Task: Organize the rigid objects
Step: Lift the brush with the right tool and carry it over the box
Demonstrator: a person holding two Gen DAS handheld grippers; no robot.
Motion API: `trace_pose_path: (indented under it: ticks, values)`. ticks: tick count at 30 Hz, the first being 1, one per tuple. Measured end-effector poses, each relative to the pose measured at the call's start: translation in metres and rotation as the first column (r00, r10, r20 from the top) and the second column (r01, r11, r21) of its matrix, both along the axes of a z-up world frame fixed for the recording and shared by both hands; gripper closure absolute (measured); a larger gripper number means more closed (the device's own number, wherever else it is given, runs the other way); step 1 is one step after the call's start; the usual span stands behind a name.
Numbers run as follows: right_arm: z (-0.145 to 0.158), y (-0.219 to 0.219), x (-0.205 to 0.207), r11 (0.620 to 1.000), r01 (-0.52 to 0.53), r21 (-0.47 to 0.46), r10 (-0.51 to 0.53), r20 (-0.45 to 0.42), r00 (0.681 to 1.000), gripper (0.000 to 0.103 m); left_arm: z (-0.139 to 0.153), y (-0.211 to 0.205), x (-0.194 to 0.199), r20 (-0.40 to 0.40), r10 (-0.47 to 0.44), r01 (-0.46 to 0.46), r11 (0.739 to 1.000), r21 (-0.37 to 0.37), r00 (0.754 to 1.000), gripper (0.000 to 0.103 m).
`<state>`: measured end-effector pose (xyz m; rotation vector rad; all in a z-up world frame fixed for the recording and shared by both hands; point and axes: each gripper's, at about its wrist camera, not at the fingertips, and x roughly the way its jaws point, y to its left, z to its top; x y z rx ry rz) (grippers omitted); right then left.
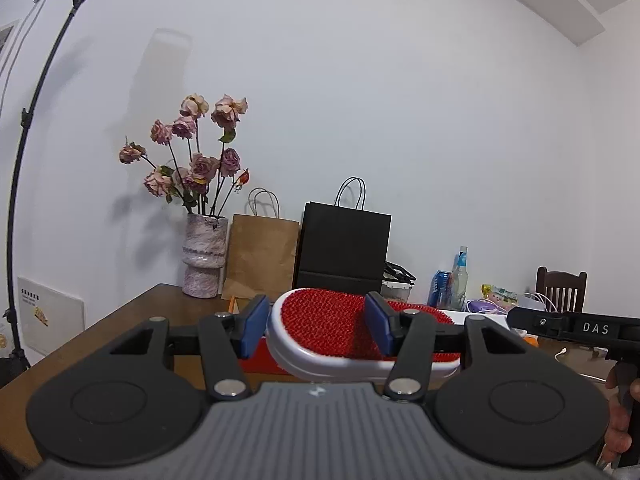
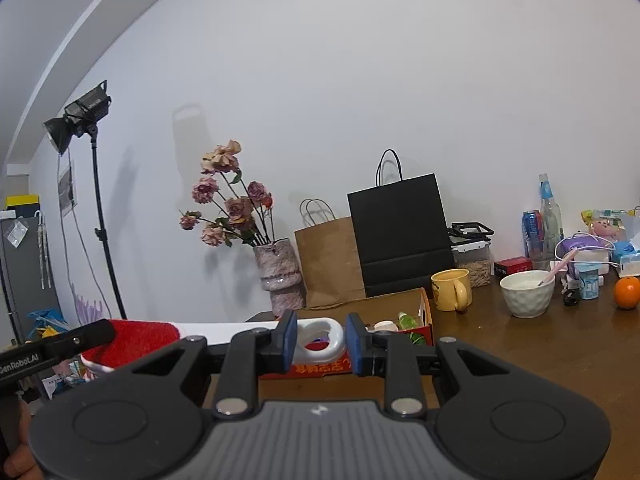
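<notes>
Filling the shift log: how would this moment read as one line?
left gripper: shut on lint brush head | right gripper: shut on its white loop handle | above cardboard box

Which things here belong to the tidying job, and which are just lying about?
In the job: red brush, held at its head by the left gripper and at its white handle by the right gripper; probably the open cardboard box.

Lying about: vase of flowers, brown bag, black bag, yellow mug, white bowl, orange.
</notes>
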<state>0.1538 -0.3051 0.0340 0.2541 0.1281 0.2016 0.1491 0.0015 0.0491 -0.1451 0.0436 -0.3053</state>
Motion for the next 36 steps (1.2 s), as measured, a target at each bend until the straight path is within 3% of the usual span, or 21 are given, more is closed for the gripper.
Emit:
trace_pose_path:
  ticks: [17, 28, 32, 36]
  values:
    - [0.008, -0.022, 0.184, 1.000, -0.015, 0.006, 0.016, -0.067, 0.998, 0.077, 0.007, -0.016, 0.170, -0.039, -0.029, 0.030, 0.999, 0.024, 0.999, 0.050]
    - [-0.006, -0.032, 0.329, 0.999, -0.011, 0.035, 0.017, -0.169, 0.985, 0.077, -0.003, -0.020, 0.312, -0.155, -0.052, 0.055, 0.998, 0.016, 0.987, 0.050]
    - [-0.017, -0.038, 0.376, 0.996, -0.024, 0.086, 0.043, -0.228, 0.973, 0.077, -0.007, -0.023, 0.352, -0.185, -0.047, 0.053, 0.998, 0.027, 0.982, 0.049]
    - [-0.028, -0.043, 0.417, 0.994, -0.032, 0.107, 0.065, -0.319, 0.946, 0.077, -0.016, -0.026, 0.394, -0.272, -0.042, 0.056, 0.997, 0.044, 0.961, 0.049]
